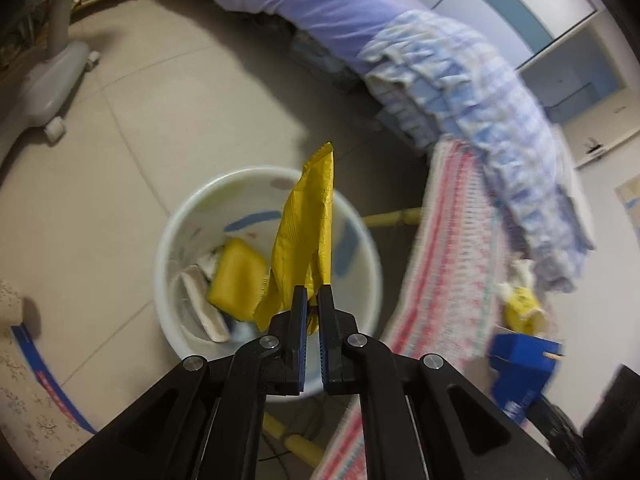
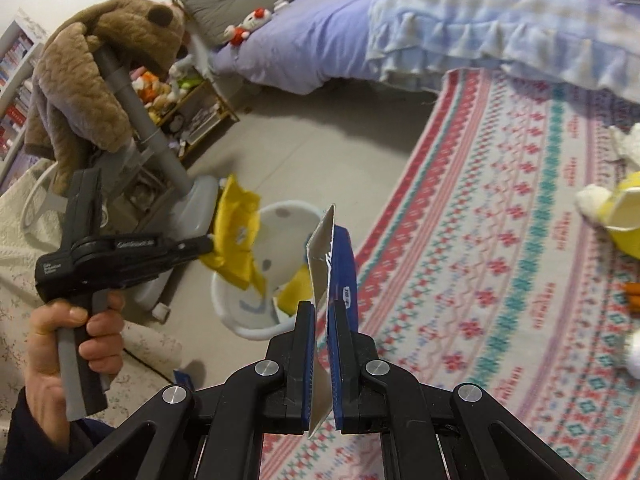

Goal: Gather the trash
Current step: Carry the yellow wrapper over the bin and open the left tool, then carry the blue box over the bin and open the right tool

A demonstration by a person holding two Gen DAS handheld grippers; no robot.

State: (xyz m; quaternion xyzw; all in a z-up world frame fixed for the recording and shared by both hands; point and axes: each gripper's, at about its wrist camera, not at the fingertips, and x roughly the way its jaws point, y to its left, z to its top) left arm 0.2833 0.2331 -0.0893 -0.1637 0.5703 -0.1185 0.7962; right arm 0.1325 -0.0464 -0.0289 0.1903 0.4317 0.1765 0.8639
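Note:
My left gripper (image 1: 313, 294) is shut on a crumpled yellow wrapper (image 1: 306, 232), which stands up from the fingertips right above the white bin (image 1: 168, 240). Inside the bin lie a yellow packet (image 1: 238, 278) and some white paper (image 1: 202, 304). In the right wrist view a hand holds the left gripper (image 2: 210, 242) with the yellow wrapper (image 2: 236, 232) over the bin (image 2: 224, 300). My right gripper (image 2: 322, 306) is shut on a blue wrapper (image 2: 342, 264) with a silver inside, to the right of the bin and above the rug's edge.
A patterned red and teal rug (image 2: 520, 280) covers the floor to the right, with a yellow plush toy (image 2: 616, 216) on it. A bed with purple sheets (image 2: 304, 44) lies behind. A grey wheeled stand (image 1: 48, 84) draped with a brown plush dog (image 2: 100, 60) stands left of the bin.

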